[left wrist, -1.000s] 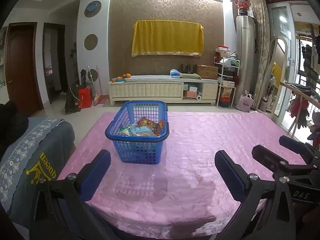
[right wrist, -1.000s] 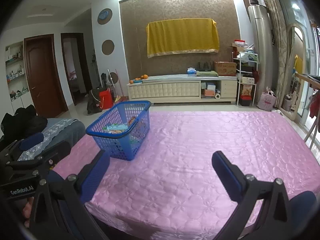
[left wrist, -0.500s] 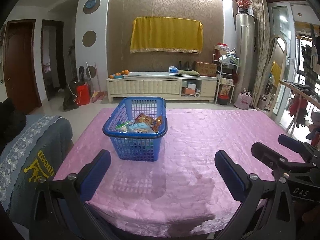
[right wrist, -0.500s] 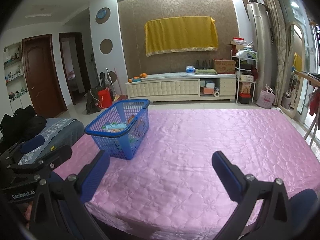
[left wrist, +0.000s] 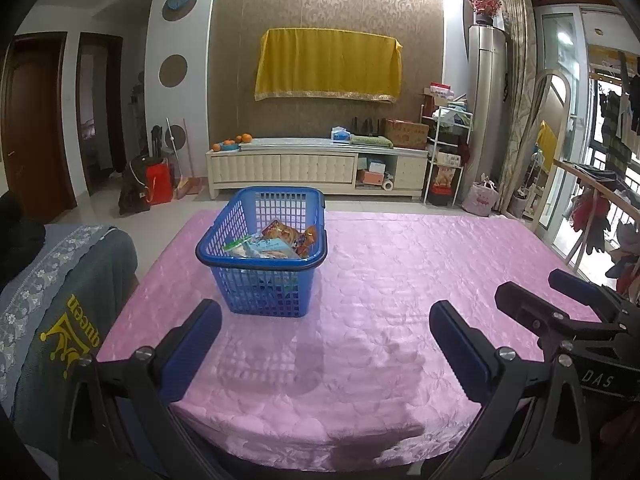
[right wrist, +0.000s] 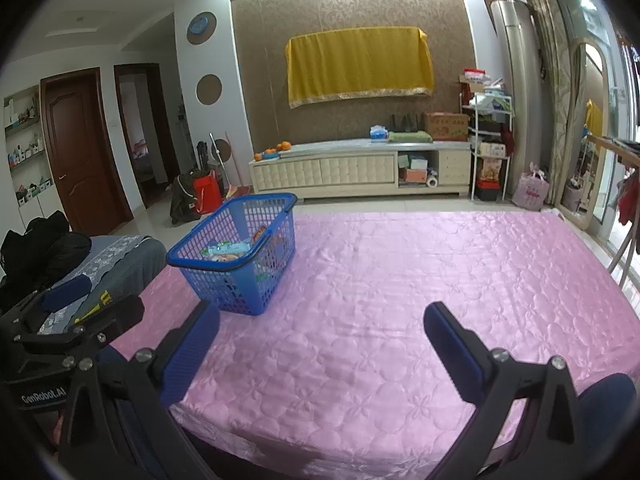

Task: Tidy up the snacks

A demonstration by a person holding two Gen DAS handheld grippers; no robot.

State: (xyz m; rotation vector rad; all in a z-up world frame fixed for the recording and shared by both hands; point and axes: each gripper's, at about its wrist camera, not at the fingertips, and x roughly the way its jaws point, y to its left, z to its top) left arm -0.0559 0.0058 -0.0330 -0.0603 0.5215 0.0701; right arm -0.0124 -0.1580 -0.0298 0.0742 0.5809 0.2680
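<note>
- The blue plastic lattice basket [left wrist: 262, 254] stands upright on the pink quilted satin table cover [left wrist: 400, 280], toward the table's left side and ahead of both tools
- The foil and paper snack packets [left wrist: 276, 240] lie heaped inside that basket; none shows on the cover, so the sorting looks either complete or not yet begun, and you cannot tell which from here
- Your left gripper [left wrist: 326, 342] hangs near the table's near edge with its blue-padded fingers [left wrist: 192, 348] spread wide and nothing between them
- Your right gripper [right wrist: 322, 342] is likewise released and empty, with the basket off to its left
- If packets are to come out, bring the left tool over the rim from above and keep the fingers wide until they straddle one packet only
- Pinch a packet by a flat edge; a crinkled foil face is likely to slip
- Steady the basket's rim with the right tool, as the light basket may slide on satin
- The grey cloth with yellow lettering [left wrist: 68, 320] lies just beside the table's left edge; keep clear of it
</note>
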